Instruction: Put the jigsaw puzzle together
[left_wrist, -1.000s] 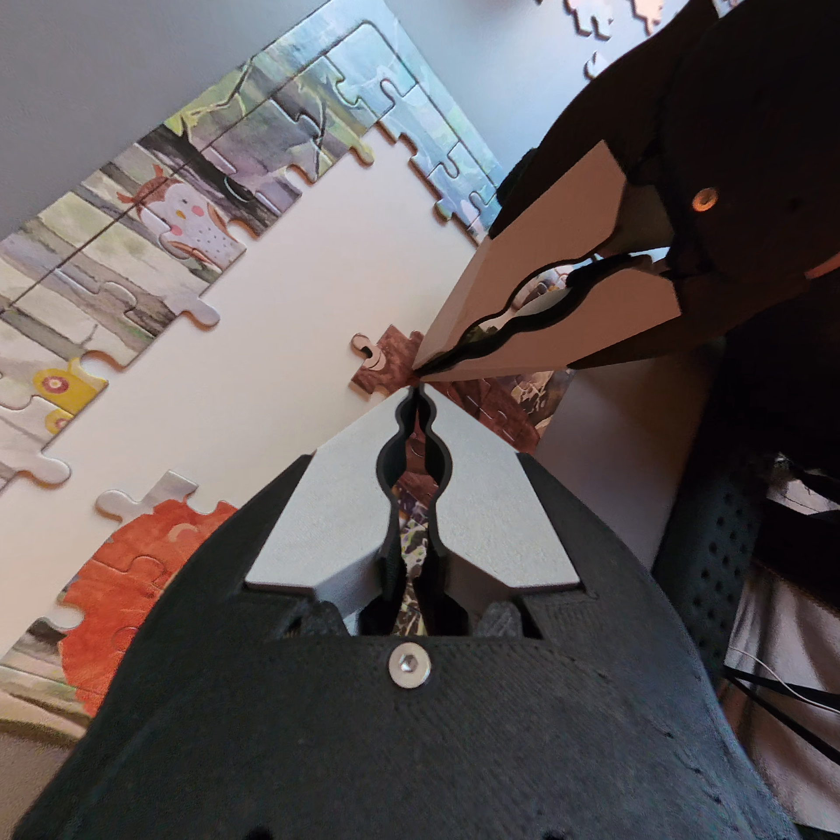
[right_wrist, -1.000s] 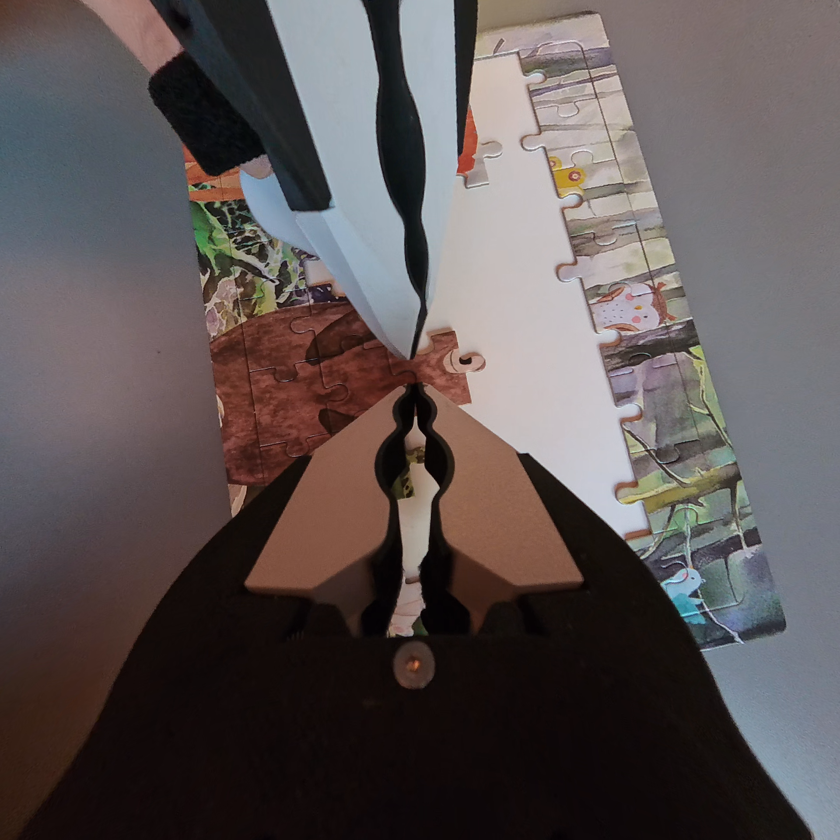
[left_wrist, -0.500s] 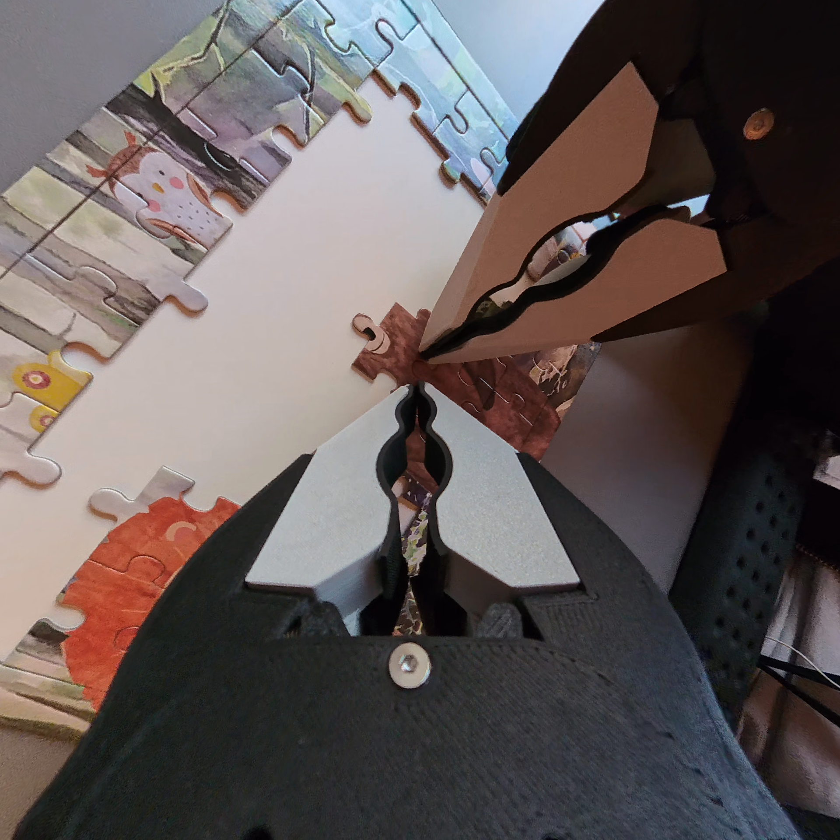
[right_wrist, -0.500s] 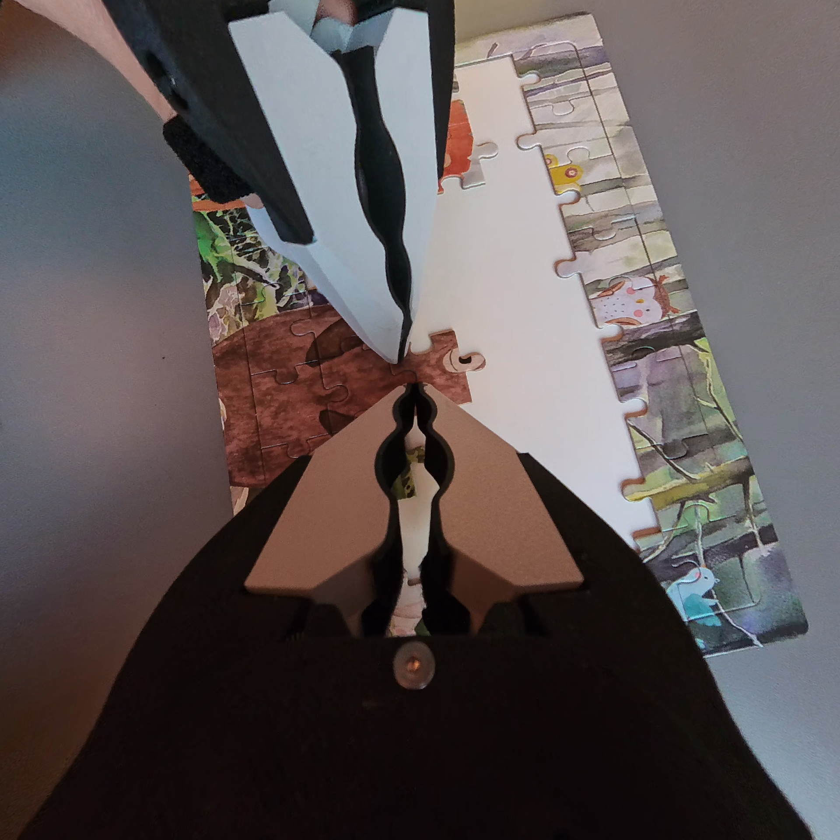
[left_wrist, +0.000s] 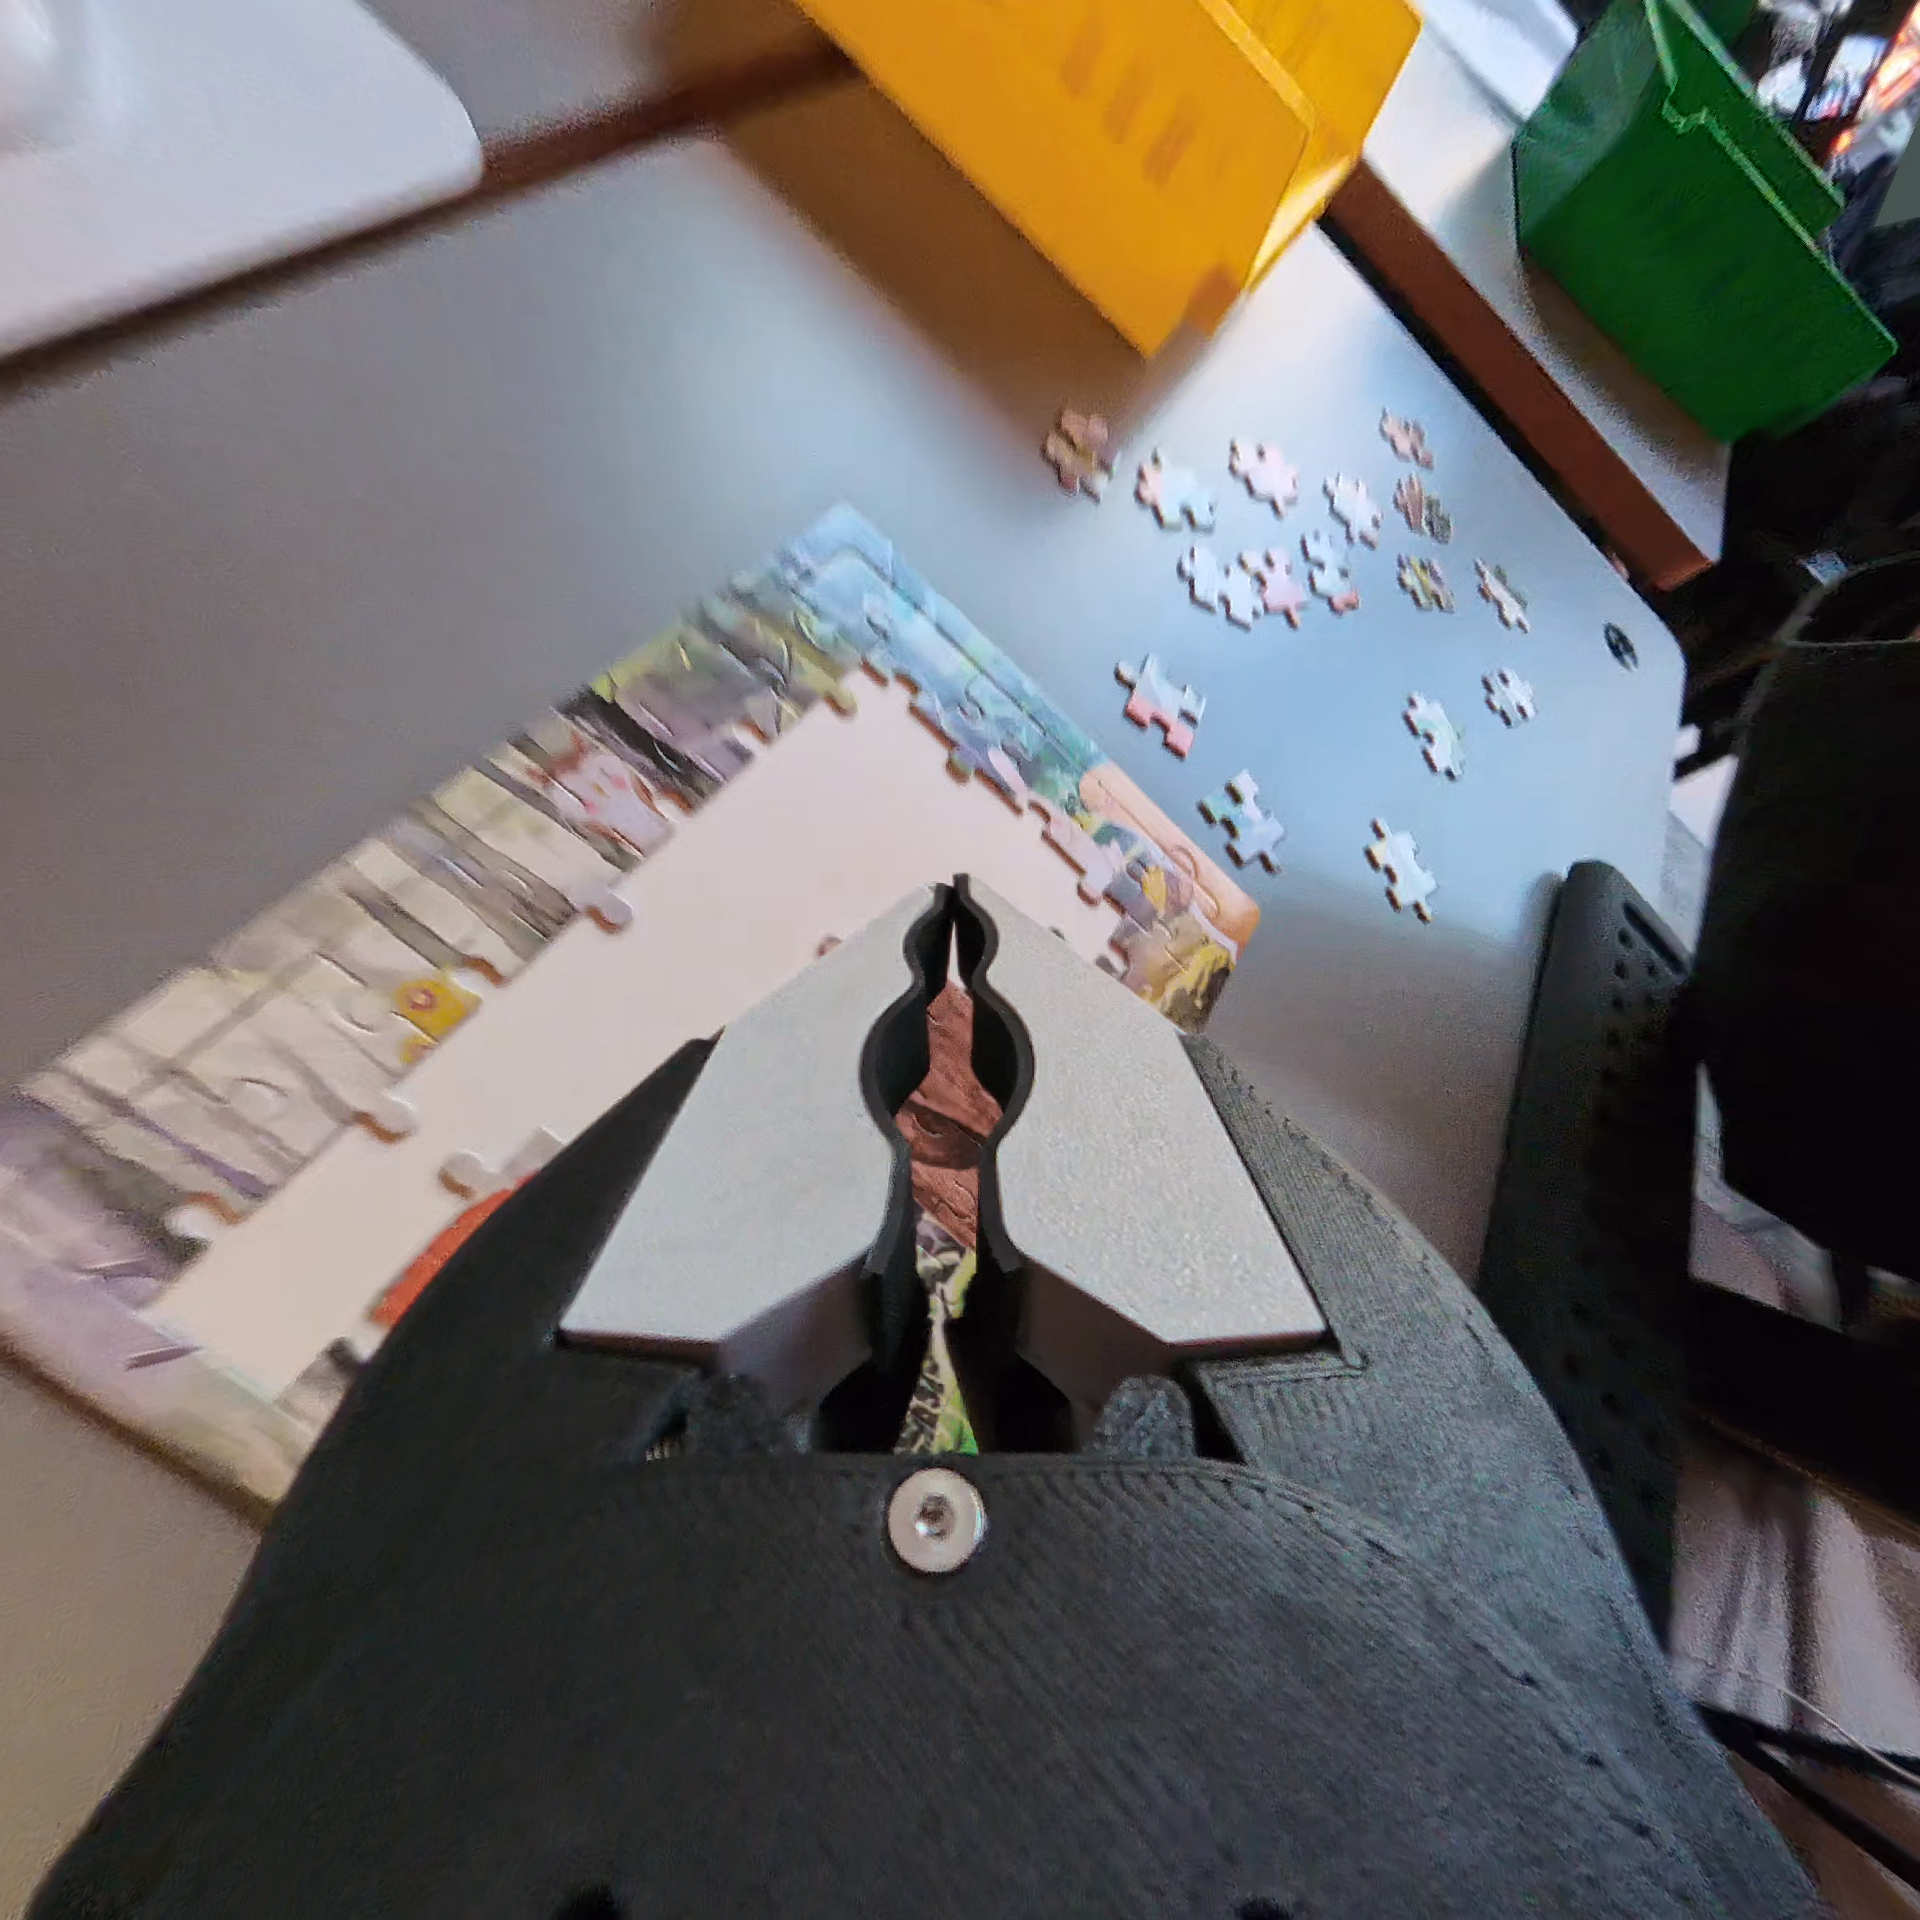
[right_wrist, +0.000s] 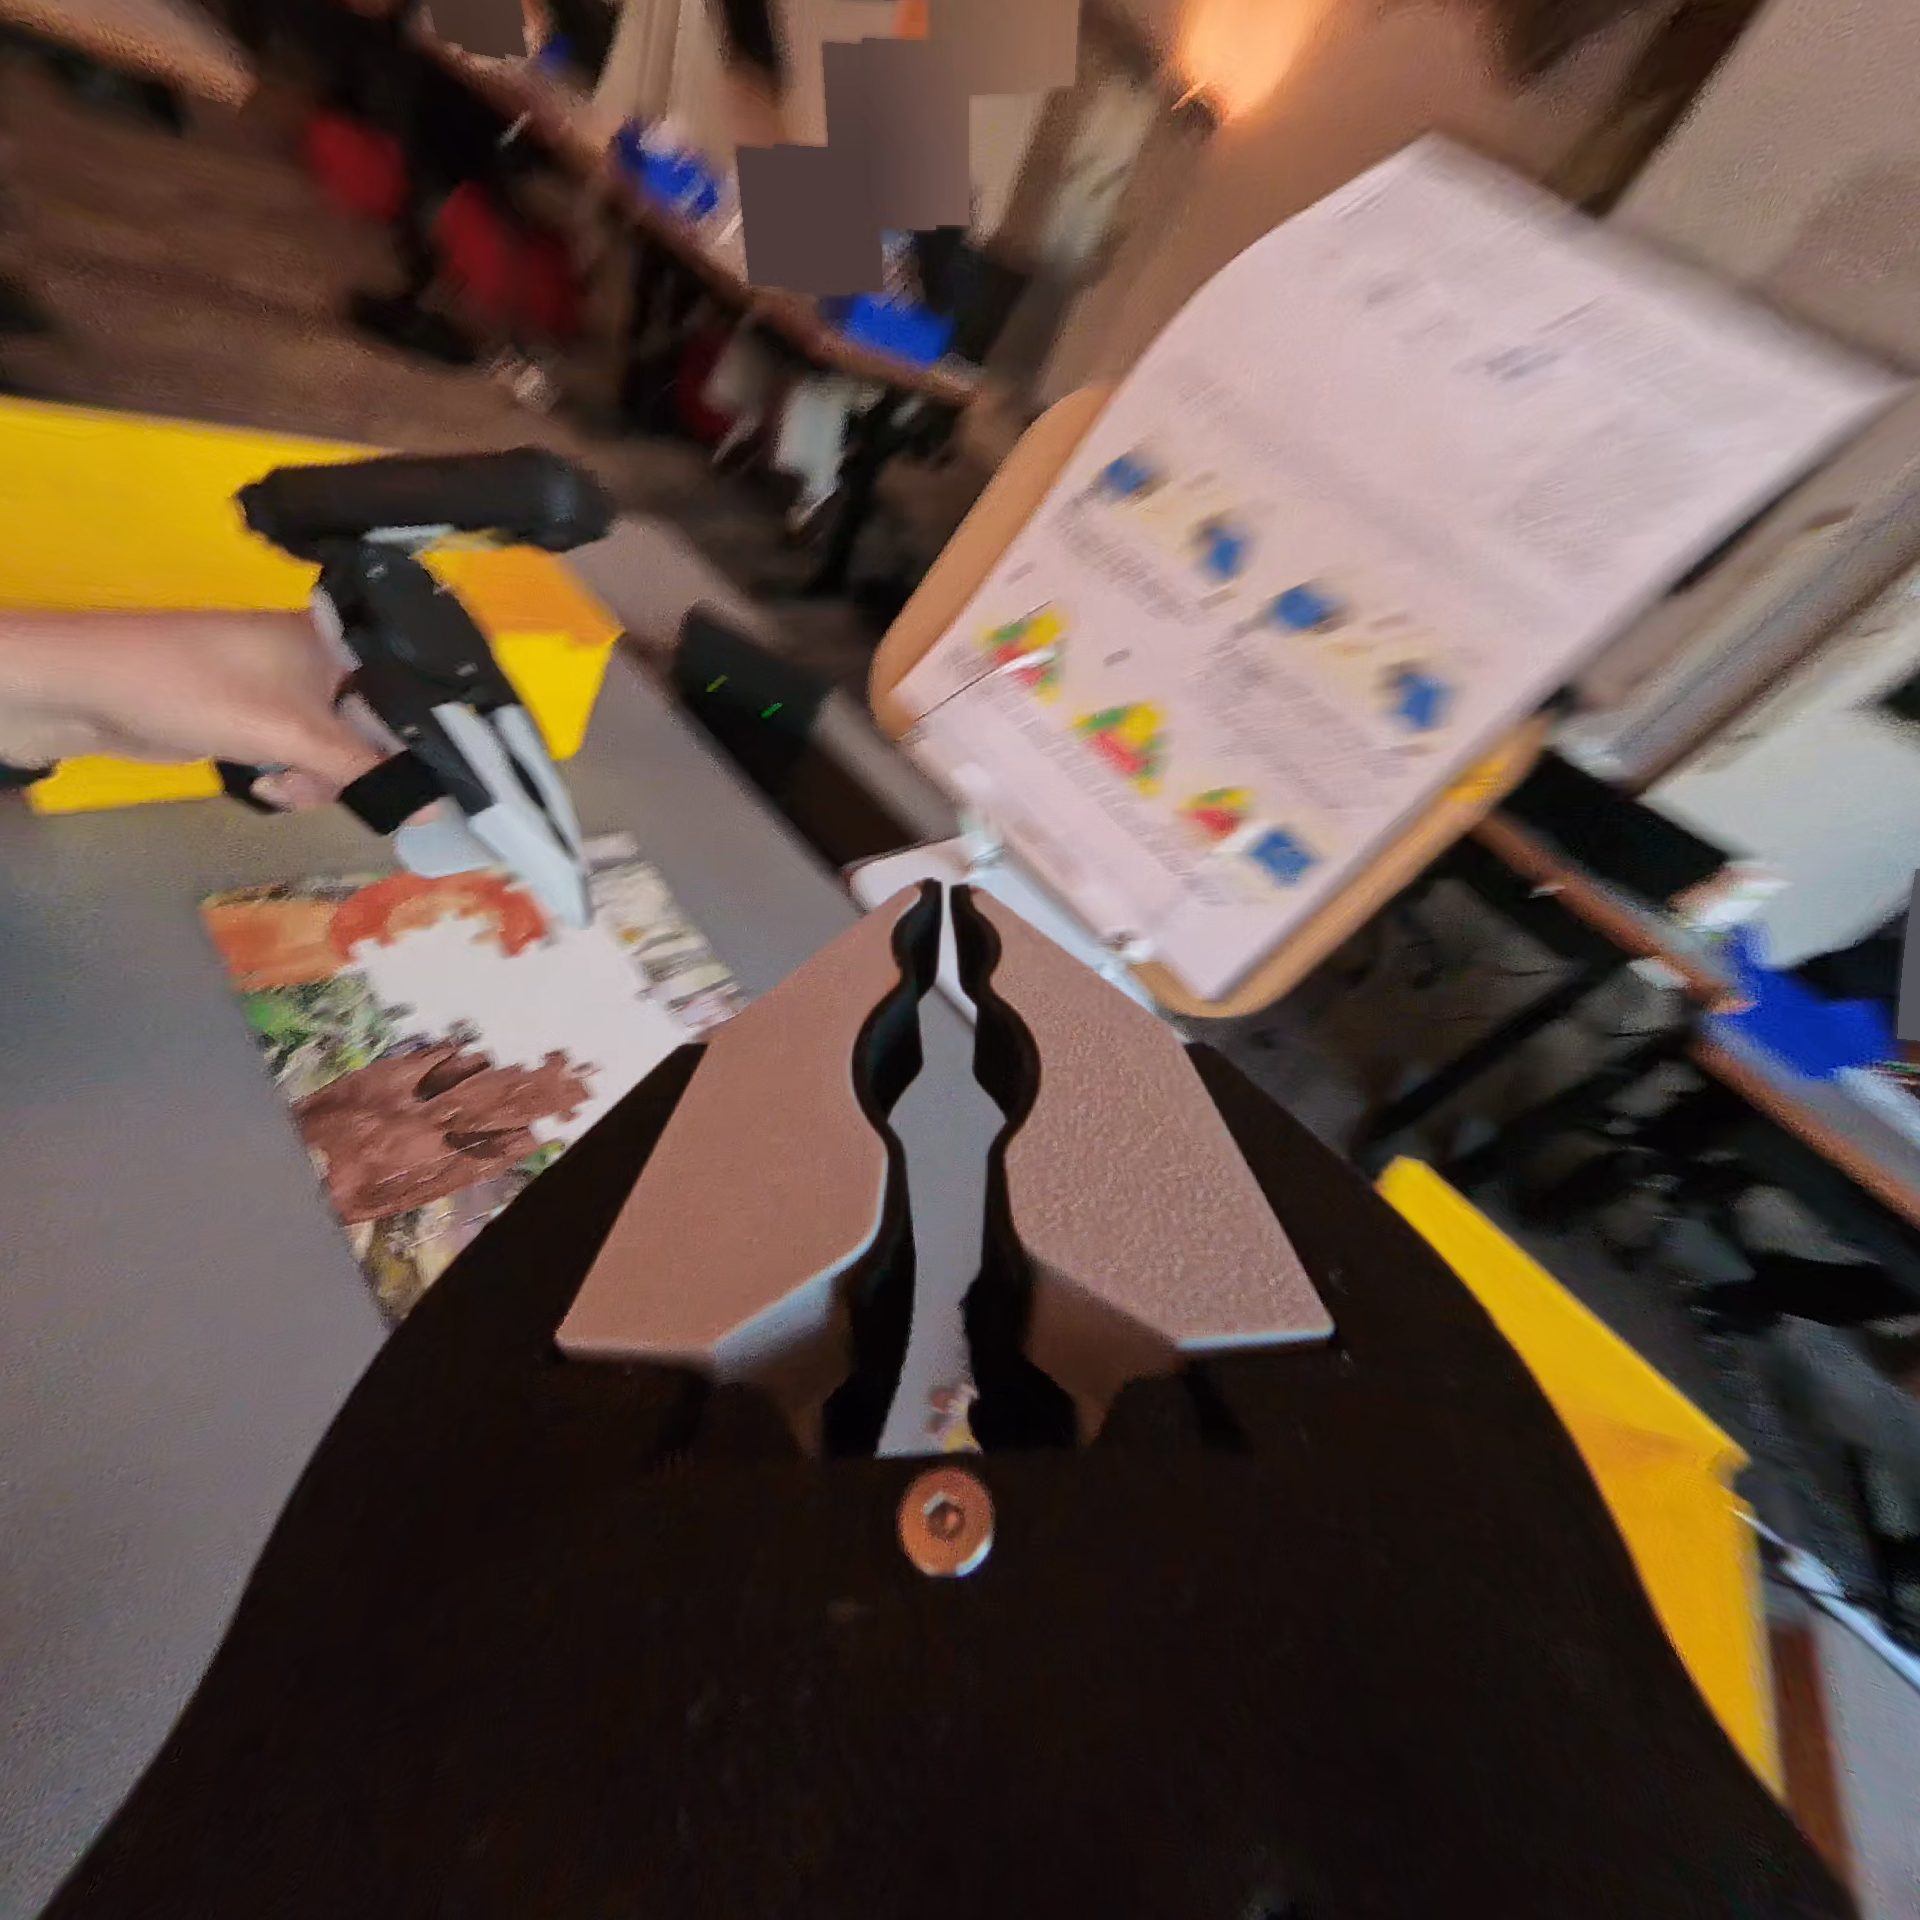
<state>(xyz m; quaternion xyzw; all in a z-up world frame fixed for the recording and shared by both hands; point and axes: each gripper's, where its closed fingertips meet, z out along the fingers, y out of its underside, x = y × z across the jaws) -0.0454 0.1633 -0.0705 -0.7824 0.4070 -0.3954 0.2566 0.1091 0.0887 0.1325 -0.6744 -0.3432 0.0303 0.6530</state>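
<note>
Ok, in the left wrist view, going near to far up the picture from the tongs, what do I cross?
Left tongs → partly built jigsaw puzzle → loose puzzle pieces on the grey table → yellow bin at the table's far edge.

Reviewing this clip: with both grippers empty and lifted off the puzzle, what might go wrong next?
1. The loose pieces lie flat and close together on the grey table; the shut right gripper may nudge neighbours while picking one.
2. Both views are motion-blurred, so aiming may be poor.
3. The left gripper hangs low over the assembled puzzle; a sweep might shift the seated brown pieces.
</note>
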